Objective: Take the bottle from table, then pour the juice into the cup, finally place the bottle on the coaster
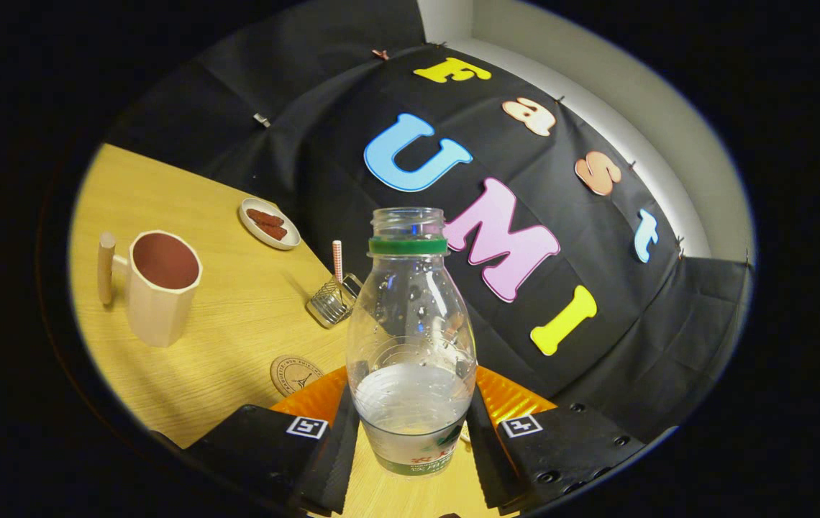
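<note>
The bottle [410, 345] is clamped between both fingers of the hand-held gripper [410, 432], lifted and tilted. The neck should be swung slowly over the cup [158, 288] near the tabletop [237, 316] edge, so nothing spills.

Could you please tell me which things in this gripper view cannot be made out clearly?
- Bottle: its base, between the gripper fingers, is cut off; whether it rests on the table is unclear.
- Coaster: its near edge is hidden behind a finger; its printed design is too small to read.
- Cup: its contents cannot be judged.
- Small plate: the dark pieces on it are too small to identify.
- Wire holder: partly behind the bottle.
</note>
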The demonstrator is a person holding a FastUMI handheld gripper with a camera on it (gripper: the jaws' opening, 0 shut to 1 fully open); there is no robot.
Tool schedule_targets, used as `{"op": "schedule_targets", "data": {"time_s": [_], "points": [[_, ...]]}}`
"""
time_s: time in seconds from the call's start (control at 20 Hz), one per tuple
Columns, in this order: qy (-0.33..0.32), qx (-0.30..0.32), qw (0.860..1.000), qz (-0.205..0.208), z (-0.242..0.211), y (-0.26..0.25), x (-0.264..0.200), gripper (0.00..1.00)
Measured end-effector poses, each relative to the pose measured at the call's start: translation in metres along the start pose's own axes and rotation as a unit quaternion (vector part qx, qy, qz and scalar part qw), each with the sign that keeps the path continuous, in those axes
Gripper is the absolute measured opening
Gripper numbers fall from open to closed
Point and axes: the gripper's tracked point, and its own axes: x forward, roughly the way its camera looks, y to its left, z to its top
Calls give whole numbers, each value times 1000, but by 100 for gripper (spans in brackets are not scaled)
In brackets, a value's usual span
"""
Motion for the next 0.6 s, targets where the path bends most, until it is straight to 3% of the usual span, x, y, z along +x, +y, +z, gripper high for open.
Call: {"op": "schedule_targets", "data": {"time_s": [0.4, 0.6], "points": [[-18, -88, 996, 21, 23, 39, 10, 72], [-28, -158, 987, 18, 28, 52, 14, 72]]}}
